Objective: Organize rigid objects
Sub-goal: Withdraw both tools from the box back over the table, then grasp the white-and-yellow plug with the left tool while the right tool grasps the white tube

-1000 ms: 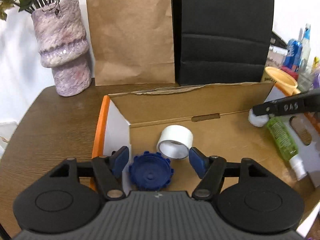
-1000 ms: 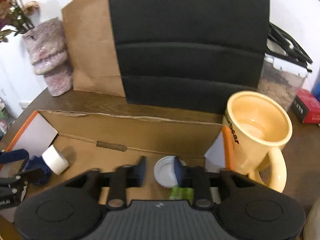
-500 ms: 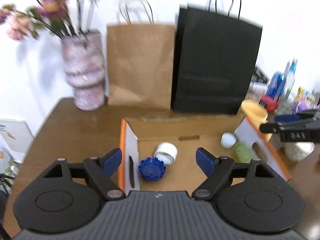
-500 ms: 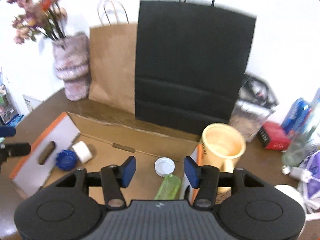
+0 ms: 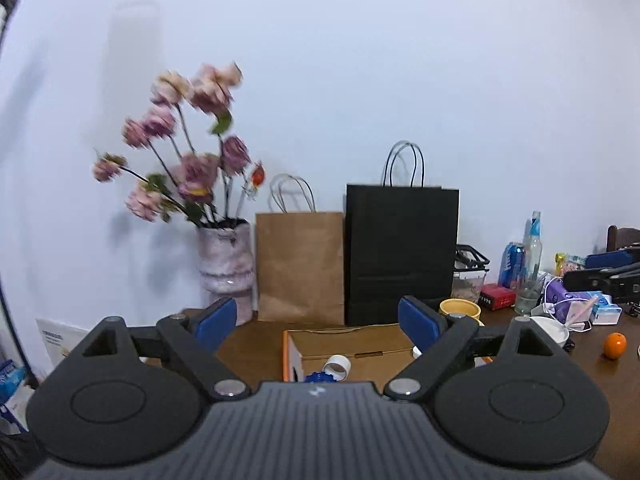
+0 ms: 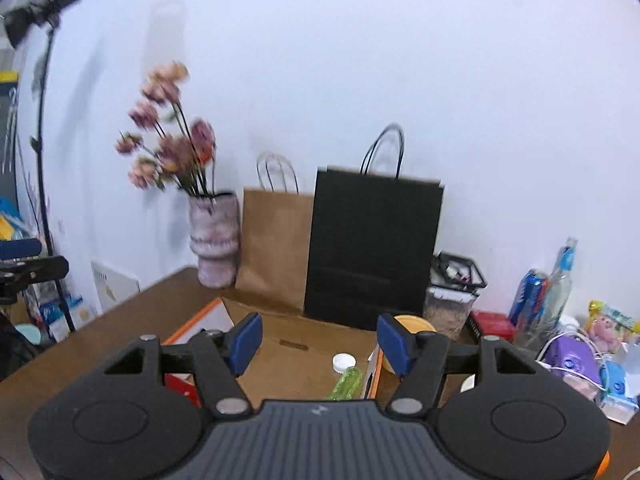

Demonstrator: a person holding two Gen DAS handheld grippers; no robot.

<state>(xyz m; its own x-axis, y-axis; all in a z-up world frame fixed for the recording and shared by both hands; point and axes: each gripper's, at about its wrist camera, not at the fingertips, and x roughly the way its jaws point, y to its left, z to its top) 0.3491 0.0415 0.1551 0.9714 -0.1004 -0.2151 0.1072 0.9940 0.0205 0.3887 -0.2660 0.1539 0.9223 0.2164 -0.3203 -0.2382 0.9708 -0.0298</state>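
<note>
1. My left gripper [image 5: 316,316] stands wide with nothing between its blue pads [image 5: 216,322]; its jaws have just been opening.
2. My right gripper [image 6: 318,338] is parted to a middling width, also empty, and its jaws have just been opening too.
3. Both grippers hang above the bench [image 6: 152,312], well clear of the cardboard box [image 5: 360,342] that lies open below them.
4. Inside the box, at its left end, I see the white tape roll [image 5: 337,364] lying just beside the blue ridged cap [image 5: 320,377], which my gripper body partly hides.
5. At the box's right end, in the right wrist view, the green bottle [image 6: 346,383] lies on its side with its white cap [image 6: 344,361] just beyond it.
6. A yellow mug [image 5: 460,309] stands just outside the box's right wall.
7. Behind the box, a brown paper bag [image 5: 300,264] and a black paper bag [image 5: 402,252] stand side by side against the wall, with a mottled vase [image 5: 226,268] of pink flowers to their left.
8. Further right on the bench sit a clear bottle [image 5: 530,272], a blue can [image 5: 512,264] and an orange [image 5: 615,345].
</note>
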